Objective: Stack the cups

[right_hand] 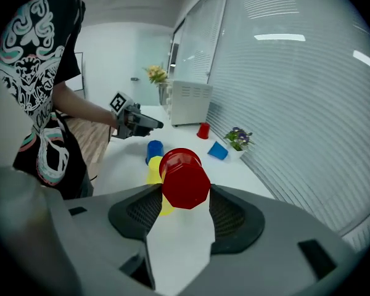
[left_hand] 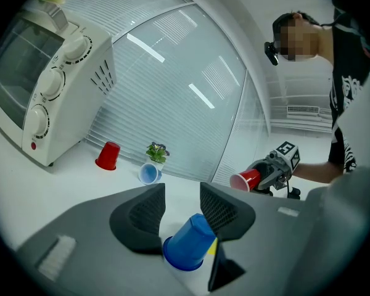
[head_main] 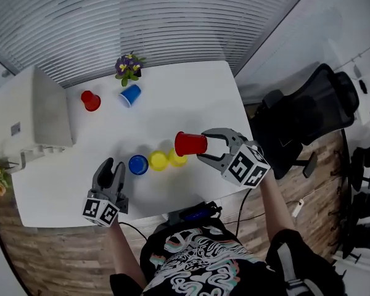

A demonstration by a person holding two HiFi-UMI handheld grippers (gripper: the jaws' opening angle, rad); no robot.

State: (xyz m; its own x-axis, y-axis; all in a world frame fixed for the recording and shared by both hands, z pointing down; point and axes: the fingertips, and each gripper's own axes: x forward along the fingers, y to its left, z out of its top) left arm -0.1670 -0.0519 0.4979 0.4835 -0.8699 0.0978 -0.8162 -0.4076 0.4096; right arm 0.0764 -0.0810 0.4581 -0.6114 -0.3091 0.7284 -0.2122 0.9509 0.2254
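My right gripper point(head_main: 205, 145) is shut on a red cup point(head_main: 190, 143) and holds it on its side above the white table point(head_main: 191, 97), base pointing left. In the right gripper view the red cup point(right_hand: 185, 179) sits between both pads. Below it stand two yellow cups point(head_main: 158, 160) point(head_main: 177, 159) and an upside-down blue cup point(head_main: 138, 164) in a row. My left gripper point(head_main: 111, 167) is open just left of that blue cup point(left_hand: 190, 244), which shows low under its right finger. At the back stand another red cup point(head_main: 90, 100) and a blue cup point(head_main: 130, 95) on its side.
A toaster oven point(head_main: 40, 113) takes up the table's left end. A small potted plant point(head_main: 128, 66) stands at the back edge by the blinds. A black office chair point(head_main: 308, 116) is beyond the table's right side. A cable lies at the near edge point(head_main: 197, 213).
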